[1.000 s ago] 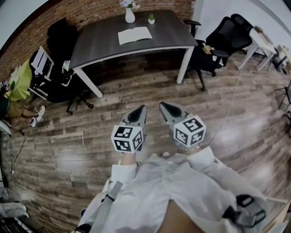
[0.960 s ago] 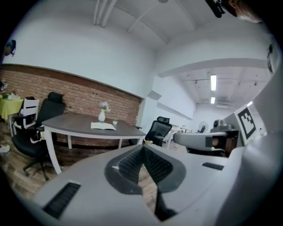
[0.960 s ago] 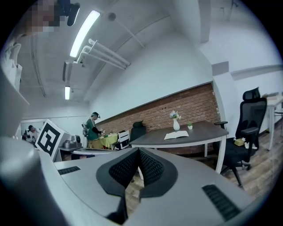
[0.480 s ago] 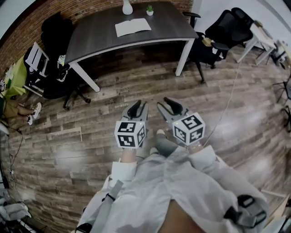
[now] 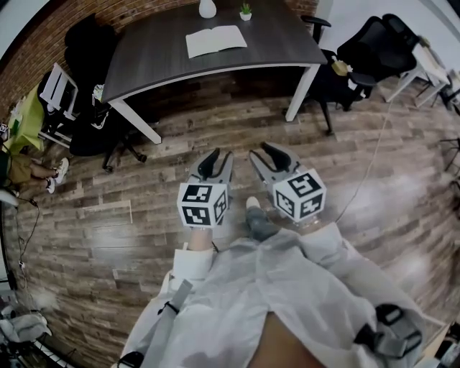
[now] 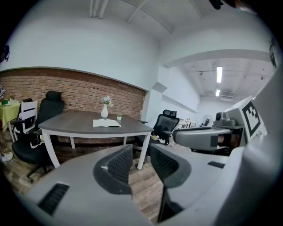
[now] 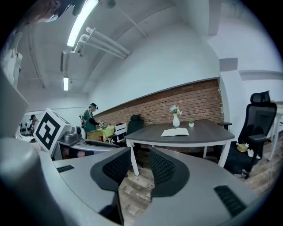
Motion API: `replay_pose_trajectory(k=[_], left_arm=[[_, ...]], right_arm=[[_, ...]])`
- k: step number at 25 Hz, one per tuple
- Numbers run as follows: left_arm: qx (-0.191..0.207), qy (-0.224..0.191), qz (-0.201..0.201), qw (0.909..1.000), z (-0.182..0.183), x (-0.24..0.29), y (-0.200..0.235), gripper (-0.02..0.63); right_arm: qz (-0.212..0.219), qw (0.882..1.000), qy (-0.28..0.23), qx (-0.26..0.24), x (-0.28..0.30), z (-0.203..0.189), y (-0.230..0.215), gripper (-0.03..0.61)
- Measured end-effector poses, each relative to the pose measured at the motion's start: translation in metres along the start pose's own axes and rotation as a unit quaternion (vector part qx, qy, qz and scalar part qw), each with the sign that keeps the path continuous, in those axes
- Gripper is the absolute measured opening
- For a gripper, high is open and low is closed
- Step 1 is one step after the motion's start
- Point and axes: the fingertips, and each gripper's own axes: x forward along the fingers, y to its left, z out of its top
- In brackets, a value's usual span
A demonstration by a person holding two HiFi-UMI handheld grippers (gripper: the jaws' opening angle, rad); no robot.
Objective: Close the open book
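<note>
The left claw (image 5: 221,156) hung over the wood floor (image 5: 108,215) with its jaws partly spread. They'd just been opening, and there was nothing between them but air. The right claw (image 5: 261,151) sat just beside it, same deal: jaws apart, just been opening, empty. Both pointed toward the dark table (image 5: 144,65) up ahead, well apart from it. The book (image 5: 215,40) lay open and flat on the tabletop, untouched. A white vase (image 5: 207,7) and a little potted plant (image 5: 246,11) stood just behind it. A black office chair (image 5: 377,47) stood off the table's right end.
</note>
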Motion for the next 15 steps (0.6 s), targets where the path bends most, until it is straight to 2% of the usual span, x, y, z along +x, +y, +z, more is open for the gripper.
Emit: replay_pose_trajectory(k=[9,15], left_arm=[[0.004,-0.017,0.025,0.9995,0.065,0.081,0.039,0.107],[-0.008,-0.028,0.029,0.9992,0.09,0.126,0.047,0.107]], right_arm=[[0.037,0.999,-0.017,-0.003,0.071,0.052,-0.071,0.11],[0.047,0.999,-0.018,-0.006,0.097,0.068,-0.111,0.11]])
